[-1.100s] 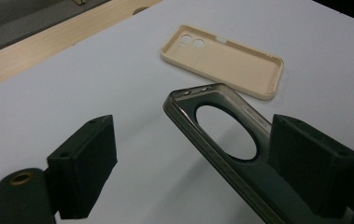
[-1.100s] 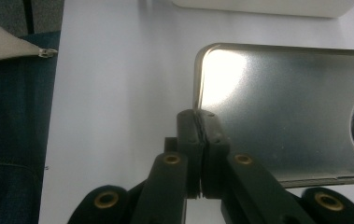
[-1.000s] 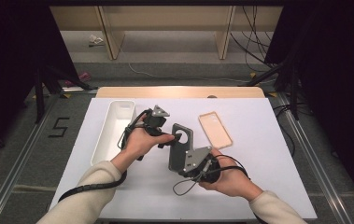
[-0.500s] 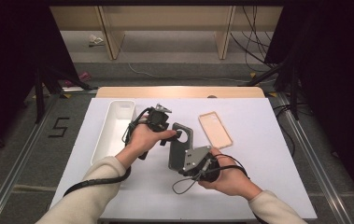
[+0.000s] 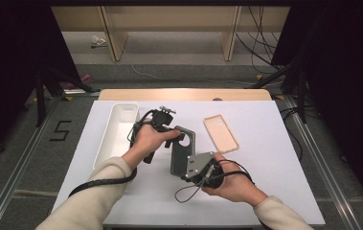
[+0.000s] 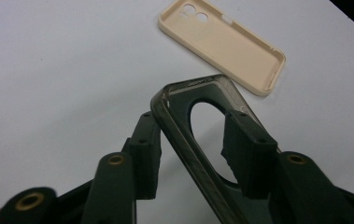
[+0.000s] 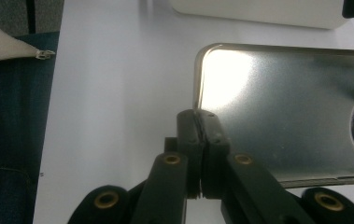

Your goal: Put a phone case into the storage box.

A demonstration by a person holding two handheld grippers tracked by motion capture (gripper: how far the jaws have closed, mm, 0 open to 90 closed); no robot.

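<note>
While my right tool (image 7: 201,140) pinches the lower edge of the dark phone case (image 5: 182,151), pads tight on its thin wall, I see the case held up off the white table (image 5: 265,182), mid-table between both hands. It's smoky, semi-clear, glossy, w/ rounded corners and a big round camera cutout. My left tool (image 6: 191,149) straddles the top edge, one matte black ribbed pad each side; jaws have just been closing, narrow now, but I can't tell if the pads press yet. A beige matte case (image 6: 223,44) lies flat nearby, open side up. A white oblong tray (image 5: 117,132) w/ rounded corners sits left.
</note>
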